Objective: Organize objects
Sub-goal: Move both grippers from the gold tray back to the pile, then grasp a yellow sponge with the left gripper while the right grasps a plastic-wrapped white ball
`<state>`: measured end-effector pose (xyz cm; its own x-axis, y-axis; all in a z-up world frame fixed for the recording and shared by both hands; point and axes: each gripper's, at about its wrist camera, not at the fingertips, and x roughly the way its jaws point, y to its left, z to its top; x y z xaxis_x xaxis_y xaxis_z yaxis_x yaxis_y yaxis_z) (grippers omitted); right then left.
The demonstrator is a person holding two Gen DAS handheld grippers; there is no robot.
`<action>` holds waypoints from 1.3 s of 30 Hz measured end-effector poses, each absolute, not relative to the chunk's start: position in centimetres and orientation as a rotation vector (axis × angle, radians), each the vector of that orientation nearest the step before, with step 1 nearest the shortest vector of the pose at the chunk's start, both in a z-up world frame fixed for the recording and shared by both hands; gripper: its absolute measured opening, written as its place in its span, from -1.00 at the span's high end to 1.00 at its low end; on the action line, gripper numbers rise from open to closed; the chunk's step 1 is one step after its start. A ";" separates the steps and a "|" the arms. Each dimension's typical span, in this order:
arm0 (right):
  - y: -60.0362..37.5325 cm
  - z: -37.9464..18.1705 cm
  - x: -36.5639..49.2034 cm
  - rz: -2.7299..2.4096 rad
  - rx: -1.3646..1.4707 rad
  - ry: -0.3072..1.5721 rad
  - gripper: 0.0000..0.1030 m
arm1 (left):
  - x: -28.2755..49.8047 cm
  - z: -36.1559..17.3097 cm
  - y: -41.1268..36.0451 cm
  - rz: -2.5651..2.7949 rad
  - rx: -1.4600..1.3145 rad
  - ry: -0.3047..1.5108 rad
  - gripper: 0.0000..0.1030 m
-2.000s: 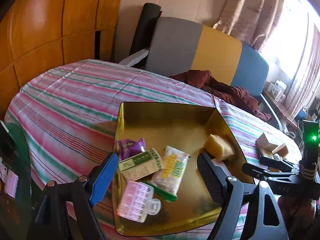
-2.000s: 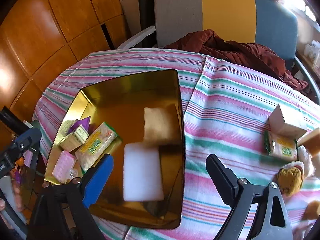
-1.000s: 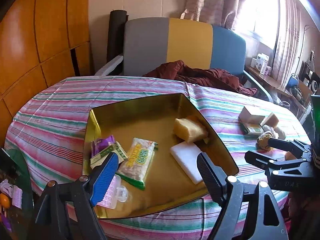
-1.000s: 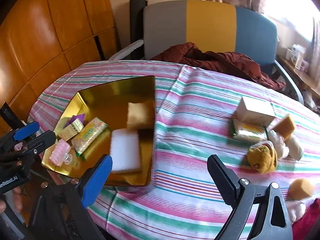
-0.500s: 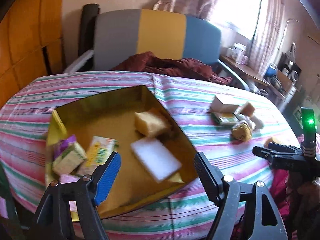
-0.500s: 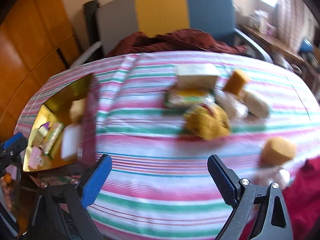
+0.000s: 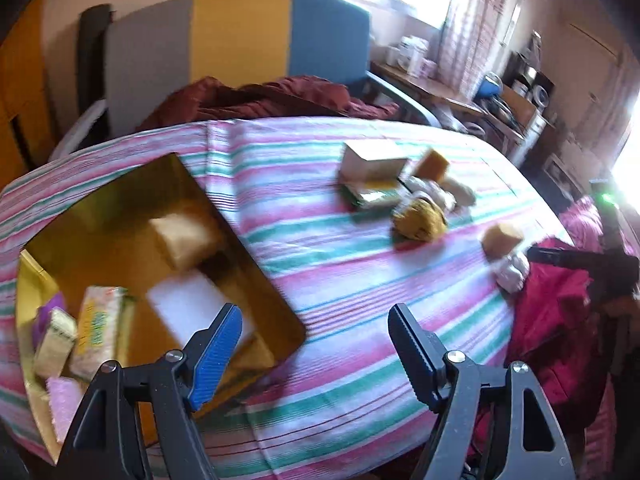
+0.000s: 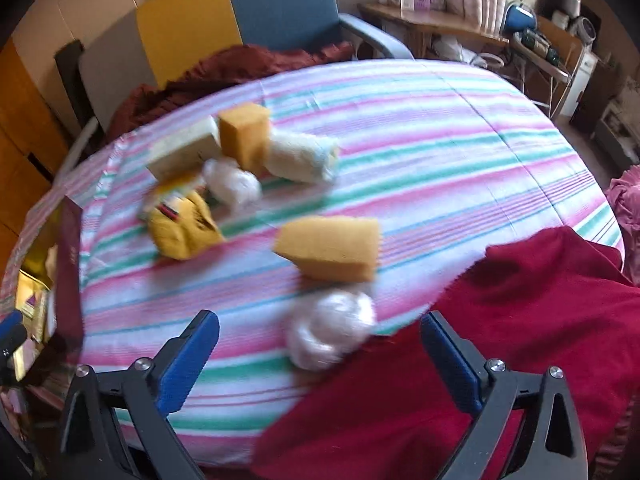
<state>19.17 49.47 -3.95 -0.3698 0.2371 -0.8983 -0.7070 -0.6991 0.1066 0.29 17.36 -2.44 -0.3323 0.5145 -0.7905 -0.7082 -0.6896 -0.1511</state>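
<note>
A gold tray [image 7: 256, 268] at the left holds a yellow sponge [image 7: 186, 236], a white sponge [image 7: 192, 304] and snack packets [image 7: 98, 328]. My left gripper [image 7: 314, 316] hangs open over the tray's right corner with nothing between its fingers. Loose on the striped cloth lie a box [image 8: 184, 148], an orange sponge block [image 8: 244, 138], a rolled white cloth [image 8: 300, 156], a yellow plush [image 8: 184, 228], an orange sponge wedge [image 8: 332, 252] and a white wrapped ball [image 8: 330, 332]. My right gripper [image 8: 320, 320] is above that ball, its jaws opening, pads clear of it.
A red cloth [image 8: 500, 340] drapes over the table's near right edge beside the ball. A second white wrapped ball [image 8: 232, 184] sits by the plush. A chair [image 7: 240, 40] with a dark red garment [image 7: 260, 96] stands behind the table. Cluttered shelves [image 8: 540, 44] fill the far right.
Both views have swung right, away from the tray. My right gripper has travelled from the tray's edge across the cloth to the wedge sponge and wrapped ball. The picture is blurred by motion.
</note>
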 end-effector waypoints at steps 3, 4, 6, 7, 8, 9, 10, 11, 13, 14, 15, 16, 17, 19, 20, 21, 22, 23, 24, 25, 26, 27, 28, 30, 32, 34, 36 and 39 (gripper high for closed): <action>49.8 -5.2 18.4 2.103 -1.340 0.672 -0.97 | 0.8 -2.6 18.7 2.017 -1.114 0.318 -0.49; 49.7 -5.4 18.0 2.110 -1.359 0.668 -0.97 | 1.0 -2.7 19.1 2.004 -1.113 0.328 -0.49; 49.5 -6.1 16.9 2.118 -1.423 0.633 -0.96 | 1.1 -2.9 20.0 1.980 -1.119 0.344 -0.49; 49.4 -6.3 16.6 2.115 -1.447 0.614 -0.93 | 1.1 -3.0 20.4 1.968 -1.128 0.349 -0.49; 49.3 -6.8 16.1 2.110 -1.485 0.586 -0.82 | 1.1 -3.1 20.7 1.960 -1.134 0.350 -0.49; 49.2 -7.1 15.8 2.100 -1.510 0.567 -0.72 | 1.1 -3.2 21.0 1.952 -1.140 0.351 -0.49; 49.2 -7.5 15.5 2.085 -1.531 0.549 -0.48 | 1.2 -3.2 21.4 1.942 -1.145 0.354 -0.49; 49.3 -7.9 15.3 2.070 -1.554 0.547 -0.20 | 1.2 -3.2 21.7 1.937 -1.144 0.356 -0.49; 49.2 -8.0 15.2 2.074 -1.568 0.533 0.00 | 1.3 -3.0 22.3 1.920 -1.135 0.358 -0.49; 48.9 -7.7 15.3 2.091 -1.562 0.520 0.07 | 1.3 -2.9 22.6 1.910 -1.131 0.356 -0.49; 48.5 -7.1 15.4 2.119 -1.554 0.506 0.11 | 1.2 -2.9 23.0 1.893 -1.130 0.352 -0.49; 48.3 -6.8 15.6 2.134 -1.545 0.499 0.20 | 1.2 -2.9 23.4 1.881 -1.130 0.349 -0.49; 48.1 -6.2 16.0 2.147 -1.525 0.489 0.22 | 1.2 -2.9 23.9 1.868 -1.130 0.348 -0.49; 48.6 -5.2 17.1 2.149 -1.467 0.499 0.24 | 1.3 -3.1 25.0 1.841 -1.131 0.356 -0.48; 49.0 -4.5 18.1 2.141 -1.414 0.515 0.24 | 1.3 -3.2 25.6 1.825 -1.133 0.359 -0.47; 49.7 -3.8 19.1 2.132 -1.355 0.539 0.24 | 1.4 -3.3 26.4 1.805 -1.137 0.363 -0.47; 50.3 -3.2 20.1 2.118 -1.297 0.561 0.24 | 1.6 -3.6 27.4 1.780 -1.146 0.371 -0.47; 50.8 -2.7 20.9 2.104 -1.253 0.574 0.24 | 1.7 -3.8 28.1 1.766 -1.150 0.379 -0.47; 51.5 -2.2 21.9 2.086 -1.193 0.595 0.24 | 2.0 -4.0 28.9 1.751 -1.150 0.390 -0.47; 52.2 -1.7 22.7 2.067 -1.128 0.621 0.24 | 2.4 -4.0 30.1 1.729 -1.140 0.402 -0.47; 53.0 -1.4 23.8 2.038 -1.050 0.657 0.24 | 2.7 -4.0 31.0 1.717 -1.135 0.409 -0.47; 53.7 -1.4 24.3 2.023 -1.012 0.676 0.24 | 3.1 -3.9 32.3 1.699 -1.129 0.416 -0.47; 54.5 -1.4 25.2 1.998 -0.950 0.717 0.24 | 3.5 -3.9 33.3 1.679 -1.122 0.415 -0.50; 55.7 -1.8 25.7 1.989 -0.891 0.801 0.24 | 4.2 -3.8 35.2 1.648 -1.115 0.413 -0.51; 56.4 -1.9 26.2 2.015 -0.794 0.895 0.24 | 4.8 -4.0 37.7 1.604 -1.130 0.408 -0.55; 56.6 -2.0 26.7 2.025 -0.722 0.956 0.24 | 5.3 -4.5 40.2 1.568 -1.159 0.391 -0.61; 57.0 -2.6 27.1 2.042 -0.661 1.044 0.23 | 5.6 -4.9 42.0 1.544 -1.193 0.380 -0.61; 57.3 -2.9 27.9 2.045 -0.598 1.119 0.23 | 6.0 -5.7 45.3 1.540 -1.231 0.363 -0.64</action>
